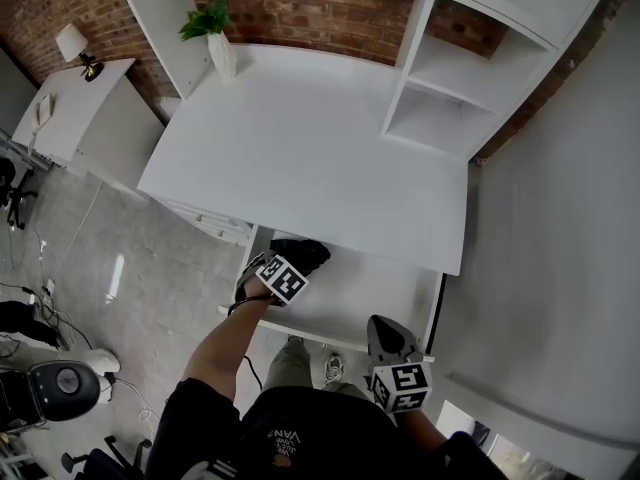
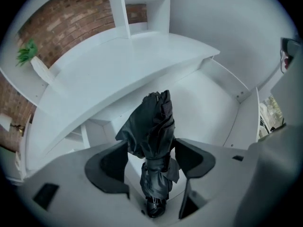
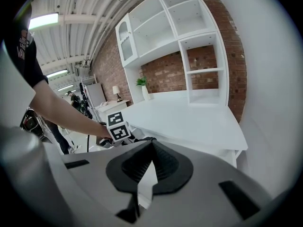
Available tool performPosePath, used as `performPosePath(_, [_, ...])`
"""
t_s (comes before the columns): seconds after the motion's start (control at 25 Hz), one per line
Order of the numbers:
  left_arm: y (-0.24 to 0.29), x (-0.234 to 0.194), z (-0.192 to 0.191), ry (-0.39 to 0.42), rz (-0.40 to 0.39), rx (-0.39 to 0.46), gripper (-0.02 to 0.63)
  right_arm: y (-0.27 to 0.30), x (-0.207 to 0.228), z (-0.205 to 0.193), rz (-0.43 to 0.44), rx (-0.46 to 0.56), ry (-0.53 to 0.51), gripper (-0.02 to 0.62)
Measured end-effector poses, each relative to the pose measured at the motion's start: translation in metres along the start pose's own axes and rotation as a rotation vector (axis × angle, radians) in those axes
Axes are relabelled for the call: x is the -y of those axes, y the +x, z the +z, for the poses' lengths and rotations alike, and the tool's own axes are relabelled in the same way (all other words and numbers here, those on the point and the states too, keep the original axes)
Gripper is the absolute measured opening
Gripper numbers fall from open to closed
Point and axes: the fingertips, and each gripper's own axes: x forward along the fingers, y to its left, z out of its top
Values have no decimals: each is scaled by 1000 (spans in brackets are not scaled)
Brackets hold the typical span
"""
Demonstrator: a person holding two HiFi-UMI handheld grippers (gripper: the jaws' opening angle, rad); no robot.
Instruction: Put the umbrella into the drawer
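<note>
Umbrella (image 2: 154,136), black and folded, lies on the floor of the open drawer (image 2: 246,122), straight below the left gripper (image 2: 151,148), and those jaws stand wide, one pad on each side of it with neither pressing, so nothing is gripped! Its long axis runs along the gap between the jaws, knob end nearest the camera, loose canopy end pointing in under the desk top (image 1: 320,158). The left hand is plainly the nearer one. The right gripper (image 3: 151,148) hangs by the drawer's front rim, jaws together and empty, well placed, I'd say, to push the drawer home. Only the desk's overhanging edge crowds the way up and out. Further back stand the white shelf unit (image 1: 450,78), a potted plant (image 1: 210,28) and the brick wall (image 1: 320,3)
</note>
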Motion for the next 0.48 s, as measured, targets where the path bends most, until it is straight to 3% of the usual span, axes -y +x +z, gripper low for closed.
performPosePath(0.24, [-41,-1,7,-61,53,127,293,-13,0,2,13,20,-40,2])
performPosePath(0.48, [-100,-1,5,-123,172,296,275,-27,12,13,-11,70,-70,2])
